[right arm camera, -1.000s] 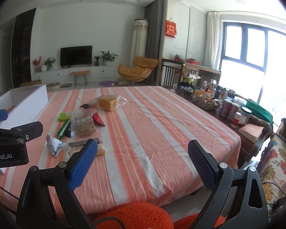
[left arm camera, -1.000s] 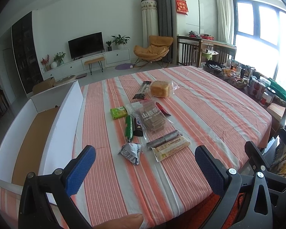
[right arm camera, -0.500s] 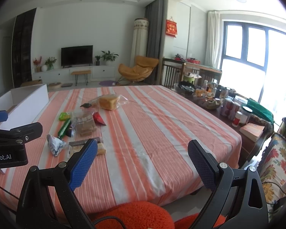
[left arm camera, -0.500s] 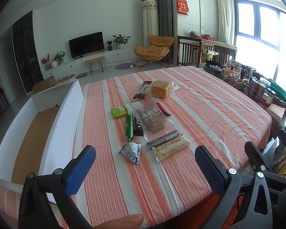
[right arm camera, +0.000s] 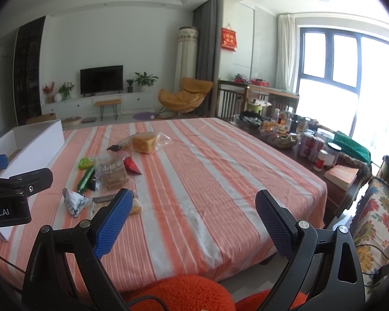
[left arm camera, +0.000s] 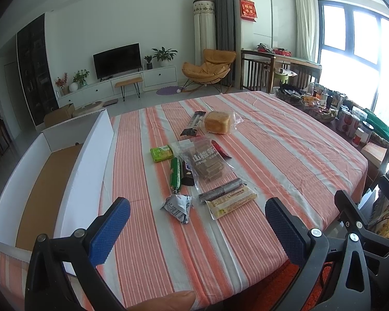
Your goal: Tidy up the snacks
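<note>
Several snacks lie mid-table on the striped cloth (left arm camera: 285,155): a bagged bread loaf (left arm camera: 217,122), a clear bag of brown bars (left arm camera: 207,164), a green packet (left arm camera: 162,153), a green sausage stick (left arm camera: 175,174), a crumpled silver wrapper (left arm camera: 178,206) and a long cream bar (left arm camera: 232,202). A white open box (left arm camera: 88,165) with a brown floor sits at the left. My left gripper (left arm camera: 194,228) hovers open at the near edge, short of the wrapper. My right gripper (right arm camera: 192,220) is open and empty over the near edge, right of the snacks (right arm camera: 111,173).
Jars, cans and baskets (right arm camera: 308,140) crowd a side table along the right edge, with a book (right arm camera: 341,173) beside them. An orange cushion (right arm camera: 179,295) sits below the near edge. A fingertip (left arm camera: 163,302) shows at the bottom of the left wrist view.
Both views have shifted only slightly, edging a little closer to the table. Nothing on the table has moved, and both grippers stay open.
</note>
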Motion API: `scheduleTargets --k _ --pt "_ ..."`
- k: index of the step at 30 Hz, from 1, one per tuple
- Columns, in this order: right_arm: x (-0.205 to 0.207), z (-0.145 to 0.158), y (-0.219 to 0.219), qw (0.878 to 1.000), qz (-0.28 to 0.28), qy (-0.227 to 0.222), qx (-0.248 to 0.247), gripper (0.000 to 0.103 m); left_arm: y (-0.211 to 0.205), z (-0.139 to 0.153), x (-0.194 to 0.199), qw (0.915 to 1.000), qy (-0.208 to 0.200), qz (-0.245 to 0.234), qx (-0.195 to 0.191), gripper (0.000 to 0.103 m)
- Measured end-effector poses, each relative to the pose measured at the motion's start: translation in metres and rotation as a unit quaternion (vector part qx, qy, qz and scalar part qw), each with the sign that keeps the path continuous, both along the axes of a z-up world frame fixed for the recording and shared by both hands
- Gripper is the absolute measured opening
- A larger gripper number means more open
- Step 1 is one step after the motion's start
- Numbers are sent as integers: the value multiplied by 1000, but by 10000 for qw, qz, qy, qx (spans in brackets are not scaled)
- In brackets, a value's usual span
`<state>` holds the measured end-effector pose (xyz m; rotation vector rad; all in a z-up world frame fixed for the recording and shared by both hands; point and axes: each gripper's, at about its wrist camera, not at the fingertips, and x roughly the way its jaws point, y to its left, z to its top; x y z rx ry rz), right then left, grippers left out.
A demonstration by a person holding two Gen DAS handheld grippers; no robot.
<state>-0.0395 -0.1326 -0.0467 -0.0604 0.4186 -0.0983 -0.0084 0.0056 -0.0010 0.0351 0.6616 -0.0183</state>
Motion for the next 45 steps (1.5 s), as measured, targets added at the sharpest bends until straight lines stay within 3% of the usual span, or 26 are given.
scheduleTargets --k 45 --pt "1 -3 4 10000 33 35 -6 97 2 -4 2 10000 47 37 -4 103"
